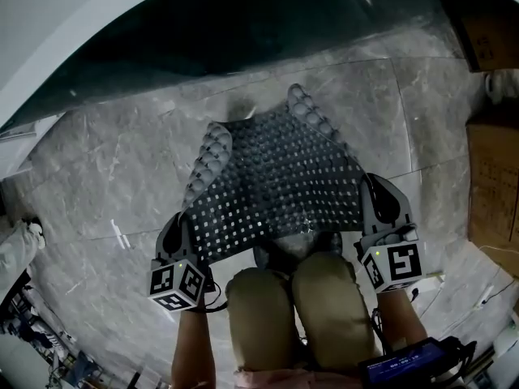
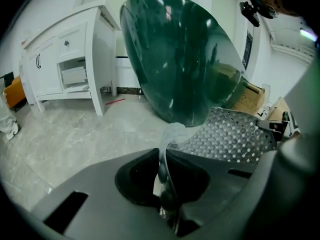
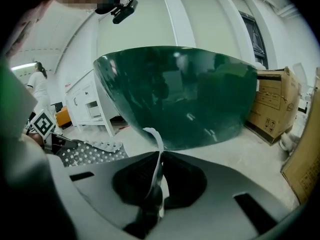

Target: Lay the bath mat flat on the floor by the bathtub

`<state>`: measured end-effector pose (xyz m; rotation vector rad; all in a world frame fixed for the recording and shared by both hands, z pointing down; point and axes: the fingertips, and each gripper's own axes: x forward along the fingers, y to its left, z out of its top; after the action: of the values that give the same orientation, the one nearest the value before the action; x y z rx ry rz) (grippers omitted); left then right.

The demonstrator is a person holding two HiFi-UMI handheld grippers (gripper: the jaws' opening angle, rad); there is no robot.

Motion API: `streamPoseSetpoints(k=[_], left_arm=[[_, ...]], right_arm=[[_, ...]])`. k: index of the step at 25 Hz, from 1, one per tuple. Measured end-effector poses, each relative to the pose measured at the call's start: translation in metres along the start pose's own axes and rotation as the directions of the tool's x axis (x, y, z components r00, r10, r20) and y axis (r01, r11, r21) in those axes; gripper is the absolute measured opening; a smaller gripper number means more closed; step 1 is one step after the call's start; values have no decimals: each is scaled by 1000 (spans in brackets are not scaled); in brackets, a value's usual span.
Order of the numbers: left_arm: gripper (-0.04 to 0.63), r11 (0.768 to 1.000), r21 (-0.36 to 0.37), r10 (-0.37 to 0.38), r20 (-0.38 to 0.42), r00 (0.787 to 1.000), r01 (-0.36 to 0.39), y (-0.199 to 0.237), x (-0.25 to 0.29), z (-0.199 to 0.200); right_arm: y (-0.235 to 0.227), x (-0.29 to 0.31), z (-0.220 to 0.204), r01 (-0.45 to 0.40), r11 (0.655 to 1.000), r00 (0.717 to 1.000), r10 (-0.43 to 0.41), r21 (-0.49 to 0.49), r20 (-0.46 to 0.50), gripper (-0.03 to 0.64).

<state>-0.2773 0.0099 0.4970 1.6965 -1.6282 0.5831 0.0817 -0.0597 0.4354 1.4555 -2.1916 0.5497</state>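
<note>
A translucent grey bath mat (image 1: 272, 177) with rows of holes and suction bumps hangs spread between my two grippers, just above the marble floor in front of the dark green bathtub (image 1: 243, 31). My left gripper (image 1: 180, 237) is shut on the mat's near left corner, and my right gripper (image 1: 381, 209) is shut on its near right corner. The far edge curls up at both sides. A thin strip of mat (image 2: 167, 149) is pinched between the jaws in the left gripper view. The right gripper view shows the same with a mat strip (image 3: 156, 169).
Cardboard boxes (image 1: 491, 177) stand at the right, and another box (image 3: 272, 106) sits beside the tub. A white vanity cabinet (image 2: 70, 59) stands to the left. My knees (image 1: 296, 298) are just behind the mat. A person in white (image 3: 37, 86) stands far off.
</note>
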Motion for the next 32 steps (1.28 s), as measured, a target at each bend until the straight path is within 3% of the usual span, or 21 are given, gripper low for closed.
streamPoseSetpoints(k=[19,32], left_arm=[[37,999,31,17,-5,1000,-17,12,16,-16],[37,1000,-2,8,-24,1000,-8,29,39,-37]], right_arm=[[-6,15,-20,11,1000,1000,-11,-15,-14,31],[-6,35,-34,17,999,999,-18,-27,-42,31]])
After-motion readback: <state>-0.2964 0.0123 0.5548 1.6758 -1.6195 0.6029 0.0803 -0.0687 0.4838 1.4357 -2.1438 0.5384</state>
